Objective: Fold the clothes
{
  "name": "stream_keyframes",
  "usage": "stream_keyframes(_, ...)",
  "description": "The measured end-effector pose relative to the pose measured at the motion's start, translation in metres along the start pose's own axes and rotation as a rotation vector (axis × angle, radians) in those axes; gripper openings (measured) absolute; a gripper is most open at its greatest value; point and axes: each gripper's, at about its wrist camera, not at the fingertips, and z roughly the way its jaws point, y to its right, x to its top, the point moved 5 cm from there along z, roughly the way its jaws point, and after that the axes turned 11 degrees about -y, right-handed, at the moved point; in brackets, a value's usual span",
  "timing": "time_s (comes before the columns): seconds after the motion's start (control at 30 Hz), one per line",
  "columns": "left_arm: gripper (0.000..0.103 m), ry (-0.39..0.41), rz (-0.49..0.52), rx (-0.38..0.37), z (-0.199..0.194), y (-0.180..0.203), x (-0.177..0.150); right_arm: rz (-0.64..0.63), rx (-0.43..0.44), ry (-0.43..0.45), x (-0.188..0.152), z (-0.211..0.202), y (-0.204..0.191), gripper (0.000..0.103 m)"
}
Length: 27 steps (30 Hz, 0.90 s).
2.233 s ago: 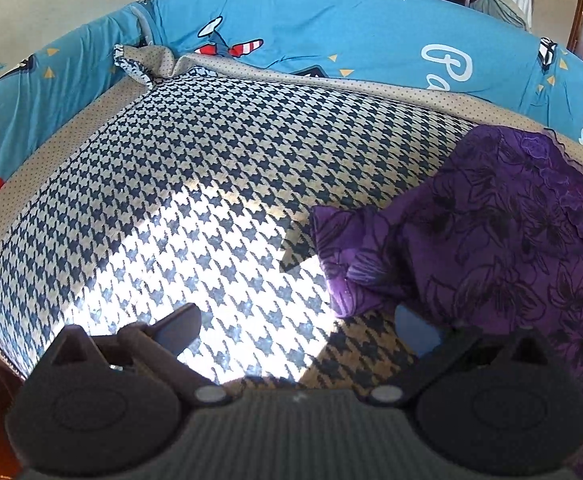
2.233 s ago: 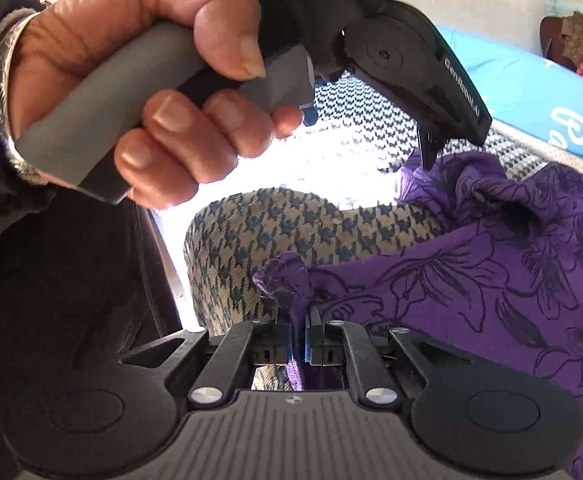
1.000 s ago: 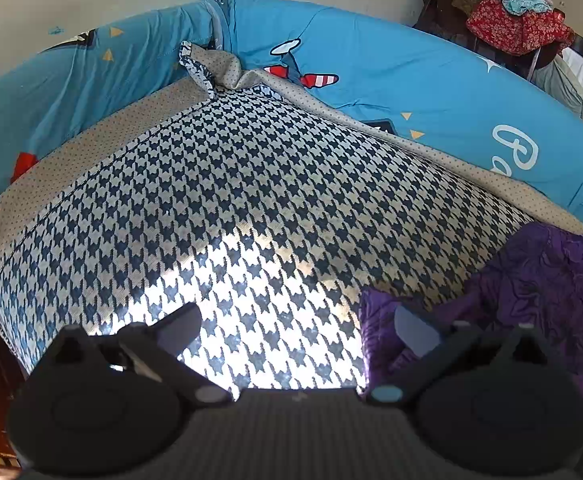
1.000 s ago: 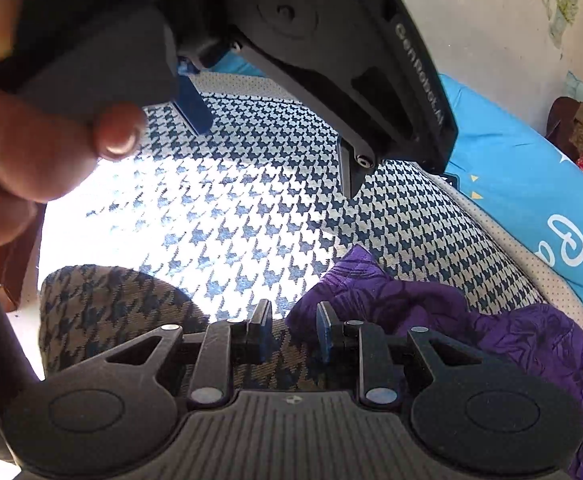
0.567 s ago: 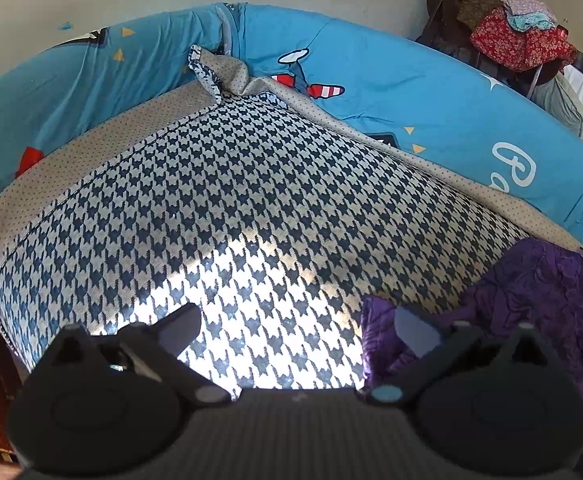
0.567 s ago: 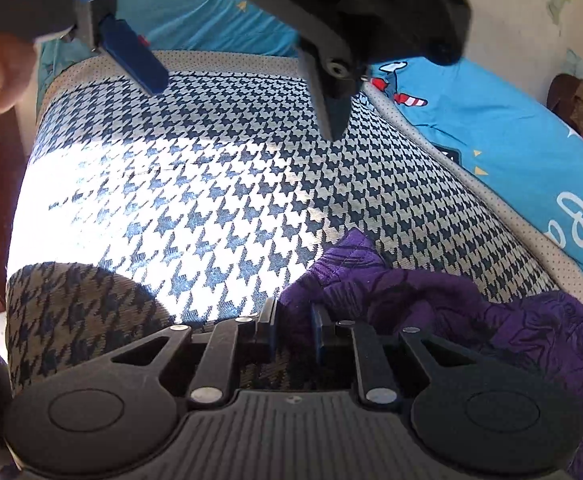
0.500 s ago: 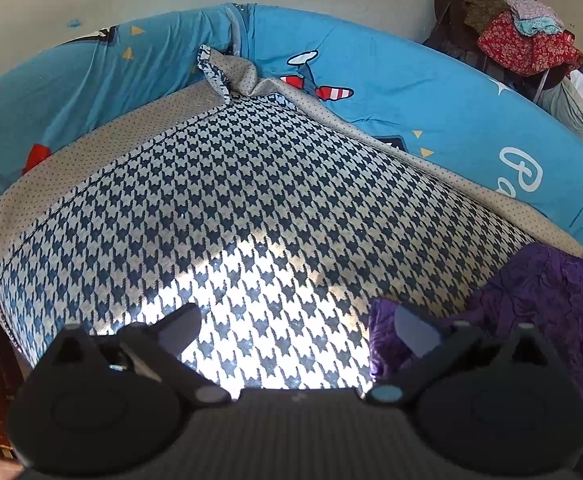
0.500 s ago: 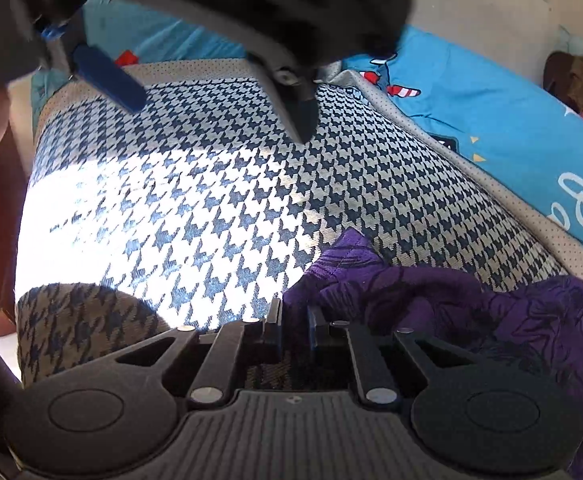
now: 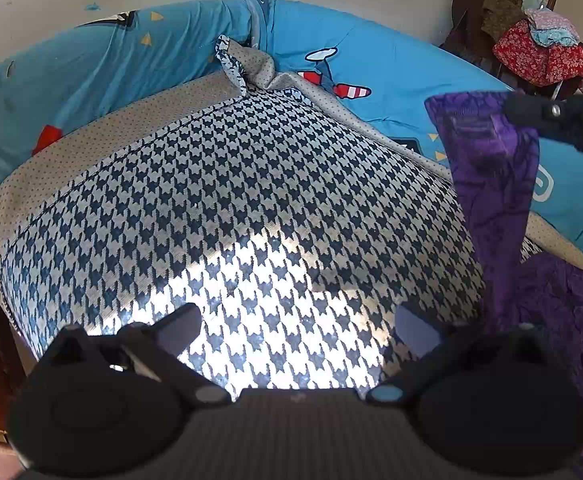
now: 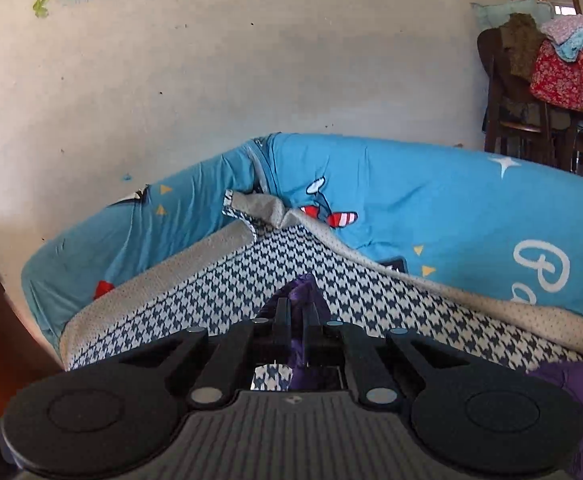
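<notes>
Left wrist view: right tongs (image 10: pixel 296 322) are clamped on the purple dress (image 9: pixel 491 184), lifting one end off the checked bedcover (image 9: pixel 251 200). Left tongs (image 9: pixel 295 324) hang spread, empty. Next, probably grab another edge.

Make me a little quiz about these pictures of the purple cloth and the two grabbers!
1. True or false: the right gripper has its fingers shut on the purple cloth.
2. What does the left gripper hold? A) the purple cloth B) nothing C) the blue sheet
3. Fill in: the lifted strip of cloth hangs over the ____-patterned cover.

Key: 1 true. 2 B, its fingers stand wide apart over the cover. 3 houndstooth.
</notes>
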Motion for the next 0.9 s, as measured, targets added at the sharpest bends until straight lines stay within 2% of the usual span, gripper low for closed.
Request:
stream_keyframes(0.47,0.103,-0.032,-0.096,-0.044,0.006,-0.010,0.002,-0.150,0.087,0.127,0.109,0.018,-0.085,0.006)
stream_keyframes(0.67,0.103,-0.029,-0.156,-0.039,0.005,-0.020,0.003,-0.098,0.220,0.006,0.094,0.050,-0.084,0.012)
stream_keyframes(0.7,0.103,-0.025,-0.156,-0.037,0.004,-0.020,0.003,-0.091,0.233,-0.010,0.091,0.053,-0.082,0.017)
stream_keyframes(0.8,0.103,-0.034,-0.160,-0.044,0.005,-0.020,0.003,-0.080,0.222,-0.038,0.080,0.056,-0.073,0.019)
stream_keyframes(0.9,0.103,-0.055,-0.182,-0.053,0.008,-0.022,0.001,-0.081,0.163,-0.037,0.077,0.052,-0.056,0.019)
